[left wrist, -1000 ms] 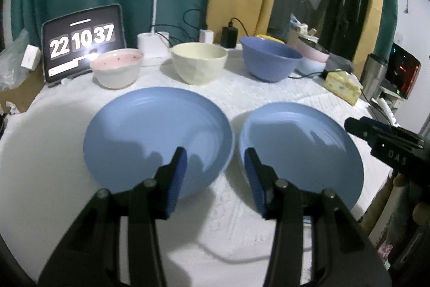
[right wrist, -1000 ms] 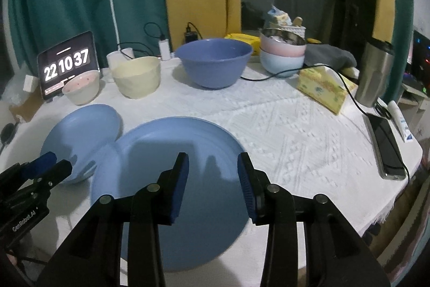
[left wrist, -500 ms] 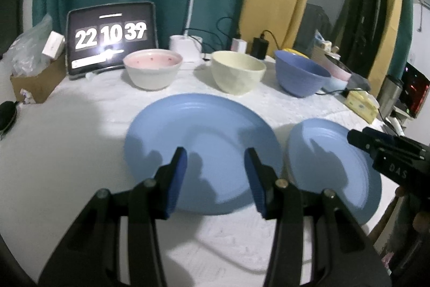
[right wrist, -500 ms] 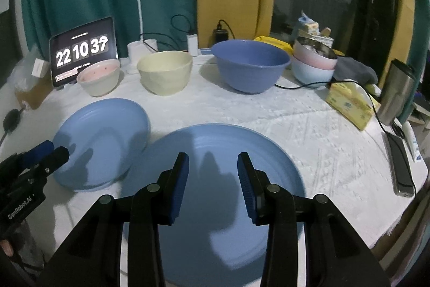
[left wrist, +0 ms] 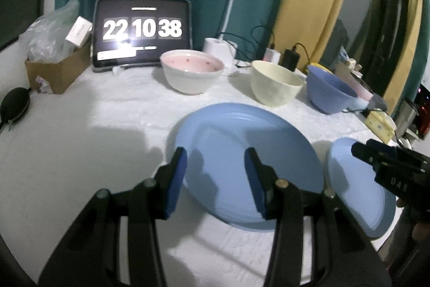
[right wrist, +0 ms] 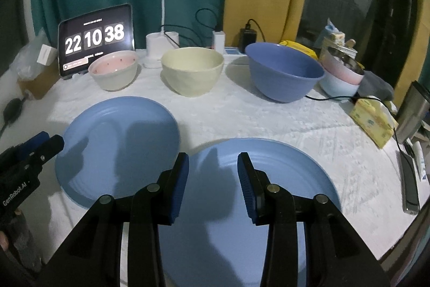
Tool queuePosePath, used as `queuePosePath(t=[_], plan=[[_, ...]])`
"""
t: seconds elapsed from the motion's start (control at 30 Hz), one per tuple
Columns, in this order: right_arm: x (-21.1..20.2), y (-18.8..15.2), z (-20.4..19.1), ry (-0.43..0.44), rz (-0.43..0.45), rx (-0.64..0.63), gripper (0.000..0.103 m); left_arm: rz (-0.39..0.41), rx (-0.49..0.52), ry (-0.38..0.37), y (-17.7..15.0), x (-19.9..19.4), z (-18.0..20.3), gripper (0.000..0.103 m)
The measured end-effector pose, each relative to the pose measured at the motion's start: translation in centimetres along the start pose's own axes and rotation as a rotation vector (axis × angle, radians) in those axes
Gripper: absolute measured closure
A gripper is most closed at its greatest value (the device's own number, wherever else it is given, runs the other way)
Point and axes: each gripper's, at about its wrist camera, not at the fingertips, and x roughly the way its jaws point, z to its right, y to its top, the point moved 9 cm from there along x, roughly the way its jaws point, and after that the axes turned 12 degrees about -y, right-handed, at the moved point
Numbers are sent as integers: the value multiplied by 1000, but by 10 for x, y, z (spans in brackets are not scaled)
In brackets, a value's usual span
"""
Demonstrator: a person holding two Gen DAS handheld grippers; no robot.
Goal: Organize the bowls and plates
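Both tools hang spread and empty: the left gripper (left wrist: pixel 215 174) has swung left, now over the left plate (left wrist: pixel 242 160), the right gripper (right wrist: pixel 212 179) over the right plate (right wrist: pixel 268 179). Beyond, three bowls (right wrist: pixel 192 74) wait untouched; stacking hasn't begun.

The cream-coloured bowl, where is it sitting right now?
In the right wrist view the cream-coloured bowl stands mid-row at the back, between the pink-lined white bowl on its left and the deep blue bowl on its right.
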Motion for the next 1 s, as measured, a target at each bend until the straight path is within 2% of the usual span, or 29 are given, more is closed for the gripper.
queuePosePath(t=[0.33,0.4,0.5,0.63,0.83,1.0], plan=[[21,11,-31,33,-30,-34,63,-21,-38,37,4,13,-28,53],[26,13,-36,42,-38,-38,63,-24,-46,42,4,15,-32,44],[36,15,-42,59,-61,-32,63,-36,-62,42,3,20,-38,40],[52,15,-49,83,-111,-10,63,-67,-77,36,0,28,-41,39],[68,16,-56,100,-162,-9,63,-157,-100,24,-11,46,-44,39],[85,7,-62,146,-252,7,63,-212,-73,9,-18,56,-38,40]])
